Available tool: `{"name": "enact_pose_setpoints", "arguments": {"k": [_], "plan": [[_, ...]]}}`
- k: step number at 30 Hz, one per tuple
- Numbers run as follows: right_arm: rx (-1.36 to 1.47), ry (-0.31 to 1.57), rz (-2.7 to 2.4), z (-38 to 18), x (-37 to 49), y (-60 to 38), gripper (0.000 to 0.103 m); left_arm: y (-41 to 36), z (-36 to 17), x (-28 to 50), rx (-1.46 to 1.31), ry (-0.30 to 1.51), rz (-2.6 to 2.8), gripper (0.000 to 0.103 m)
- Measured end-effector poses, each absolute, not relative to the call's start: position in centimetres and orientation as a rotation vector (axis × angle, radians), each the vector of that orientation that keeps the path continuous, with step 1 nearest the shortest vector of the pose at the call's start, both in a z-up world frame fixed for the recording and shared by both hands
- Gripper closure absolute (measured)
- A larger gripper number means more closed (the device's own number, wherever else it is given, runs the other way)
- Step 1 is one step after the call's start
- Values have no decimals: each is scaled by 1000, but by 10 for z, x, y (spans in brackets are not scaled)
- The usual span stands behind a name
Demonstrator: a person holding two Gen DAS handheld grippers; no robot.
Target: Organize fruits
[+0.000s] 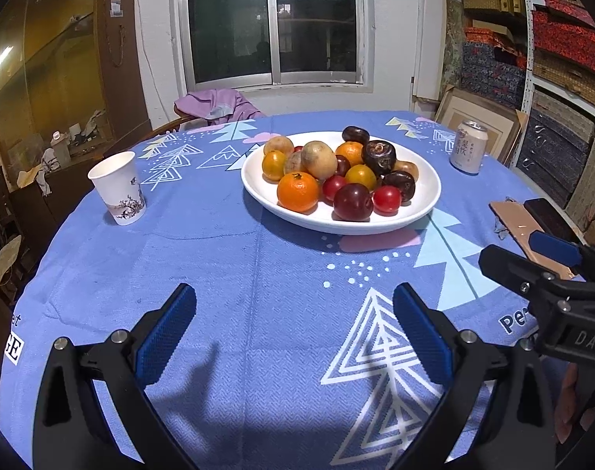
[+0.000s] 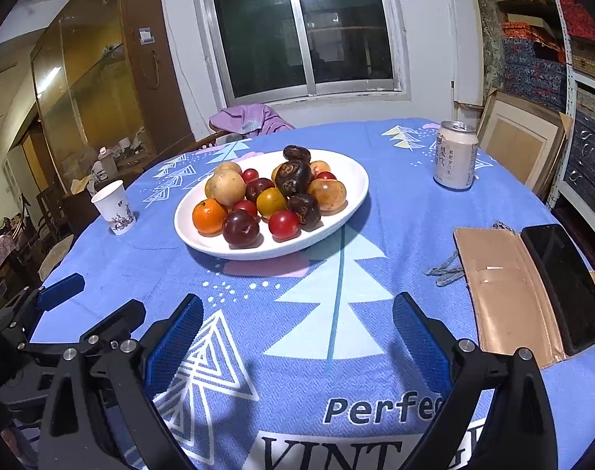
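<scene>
A white oval plate [image 1: 422, 207] [image 2: 352, 192] sits mid-table, piled with fruit: an orange [image 1: 297, 191] [image 2: 209, 216], a dark plum [image 1: 352, 202] [image 2: 240, 228], red cherry tomatoes [image 1: 386, 199] [image 2: 283, 224], tan round fruits [image 1: 318, 159] [image 2: 227, 187], yellow ones and dark wrinkled ones [image 1: 378, 155] [image 2: 292, 177]. My left gripper [image 1: 293, 305] hovers open over bare cloth short of the plate. My right gripper [image 2: 297, 313] is open too, nearer the table's front. Each gripper appears at the edge of the other's view.
The round table wears a blue cloth [image 1: 258, 274] with tree prints. A paper cup [image 1: 117, 187] [image 2: 114, 206] stands left of the plate, a drink can [image 1: 469, 147] [image 2: 455, 155] at the far right. A phone [image 2: 563, 286] lies on a tan wallet [image 2: 505, 293] at right.
</scene>
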State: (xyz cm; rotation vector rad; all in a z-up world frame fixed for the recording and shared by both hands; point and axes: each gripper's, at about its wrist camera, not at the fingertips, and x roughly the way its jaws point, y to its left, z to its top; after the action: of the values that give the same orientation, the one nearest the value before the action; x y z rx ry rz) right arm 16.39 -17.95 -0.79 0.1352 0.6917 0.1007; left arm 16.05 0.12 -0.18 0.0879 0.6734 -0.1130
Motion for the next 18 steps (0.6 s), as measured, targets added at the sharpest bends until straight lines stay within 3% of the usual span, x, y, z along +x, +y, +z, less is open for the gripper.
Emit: {"name": "enact_pose_setpoints", "arguments": {"k": [18], "plan": [[116, 739, 102, -18, 168, -178, 5, 5, 1, 158, 88, 659, -81, 4]]}}
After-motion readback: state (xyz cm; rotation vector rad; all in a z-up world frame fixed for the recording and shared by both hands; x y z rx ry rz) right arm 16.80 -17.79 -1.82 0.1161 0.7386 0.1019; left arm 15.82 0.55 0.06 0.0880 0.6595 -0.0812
